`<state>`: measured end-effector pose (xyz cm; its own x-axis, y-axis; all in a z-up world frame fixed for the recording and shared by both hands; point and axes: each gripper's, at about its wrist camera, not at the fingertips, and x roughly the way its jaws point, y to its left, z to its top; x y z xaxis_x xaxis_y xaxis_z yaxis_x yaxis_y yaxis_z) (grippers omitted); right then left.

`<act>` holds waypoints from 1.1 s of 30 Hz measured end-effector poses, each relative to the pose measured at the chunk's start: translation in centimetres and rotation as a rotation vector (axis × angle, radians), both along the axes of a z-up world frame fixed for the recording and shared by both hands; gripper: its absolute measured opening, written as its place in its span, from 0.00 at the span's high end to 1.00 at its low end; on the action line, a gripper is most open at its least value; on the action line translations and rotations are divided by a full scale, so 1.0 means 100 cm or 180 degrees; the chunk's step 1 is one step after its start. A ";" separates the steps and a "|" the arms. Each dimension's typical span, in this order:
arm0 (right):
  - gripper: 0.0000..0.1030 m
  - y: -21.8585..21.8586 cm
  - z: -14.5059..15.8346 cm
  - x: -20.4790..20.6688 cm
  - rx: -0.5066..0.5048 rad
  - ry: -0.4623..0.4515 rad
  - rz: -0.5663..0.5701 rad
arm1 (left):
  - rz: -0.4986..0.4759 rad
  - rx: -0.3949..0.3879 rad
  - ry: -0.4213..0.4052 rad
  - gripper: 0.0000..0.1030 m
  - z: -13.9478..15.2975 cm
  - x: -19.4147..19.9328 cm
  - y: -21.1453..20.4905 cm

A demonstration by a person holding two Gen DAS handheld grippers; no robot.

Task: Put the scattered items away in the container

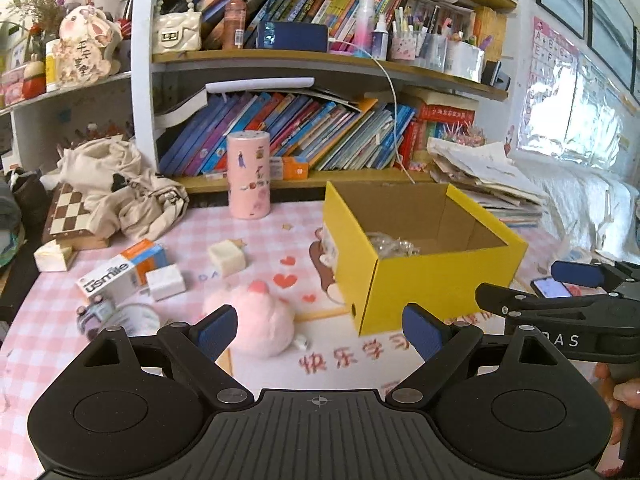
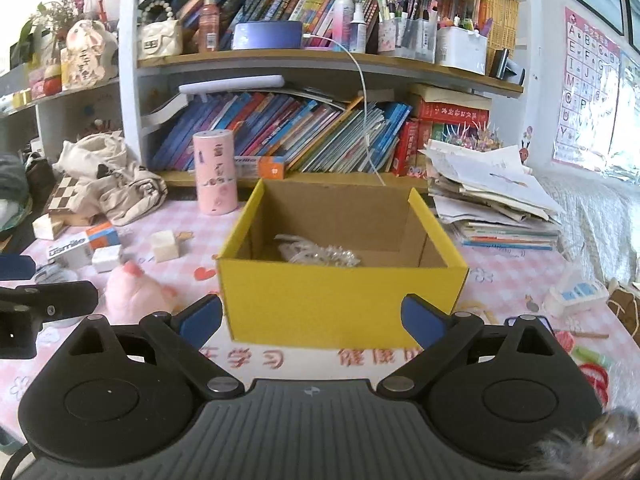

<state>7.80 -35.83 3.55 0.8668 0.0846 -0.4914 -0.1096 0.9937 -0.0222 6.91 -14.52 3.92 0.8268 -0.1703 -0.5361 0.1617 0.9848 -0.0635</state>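
Left tool [image 1: 320, 330]: released, jaws spread wide, nothing between the blue pads. It hangs over the near part of the surface [image 1: 48, 320], which carries a pink checked cover. Just beyond its left pad lies a pink plush toy [image 1: 260, 320].

Right tool [image 2: 312, 316]: released, jaws wide, nothing held. It faces the near wall of the yellow cardboard box [image 2: 340, 300], apart from it.

The yellow box stands open near the middle of the surface, in front of the bookshelf [image 2: 280, 56]. A clear crinkled wrapper [image 2: 320, 256] lies on the box floor.

Scattered items, all left of the box on the surface: a white-and-orange "usmile" carton [image 1: 120, 274]; a small white block [image 1: 166, 282] touching its near right end; a cream cube [image 1: 227, 258] further right; the plush toy nearest the box. A small lilac toy [image 1: 94, 314] lies near the left edge. A pink cylinder [image 1: 248, 176] stands upright at the far side, before the books.

A phone [image 1: 552, 287] lies right of the box, beside the right tool.
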 end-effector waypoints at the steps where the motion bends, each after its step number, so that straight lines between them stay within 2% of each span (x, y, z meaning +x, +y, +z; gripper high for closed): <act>1: 0.06 0.004 0.000 -0.005 -0.0001 0.0002 0.0002 | -0.0006 0.0006 0.0000 0.11 0.000 -0.004 0.003; 11: 0.04 0.032 -0.007 -0.042 -0.0004 0.0098 0.0023 | -0.0020 0.0080 0.0040 0.11 -0.006 -0.041 0.024; 25: 0.03 0.069 -0.006 -0.062 -0.0168 0.0140 0.0272 | 0.0192 -0.0020 0.0089 0.11 -0.010 -0.065 0.056; 33: 0.02 0.081 -0.015 -0.064 -0.0153 0.0366 0.0313 | 0.0254 -0.0037 0.0207 0.11 -0.018 -0.073 0.069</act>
<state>1.37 -27.75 2.08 0.7933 0.1402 -0.5924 -0.2108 0.9762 -0.0513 -0.36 -7.61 2.09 0.8015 -0.1119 -0.5874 0.0781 0.9935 -0.0828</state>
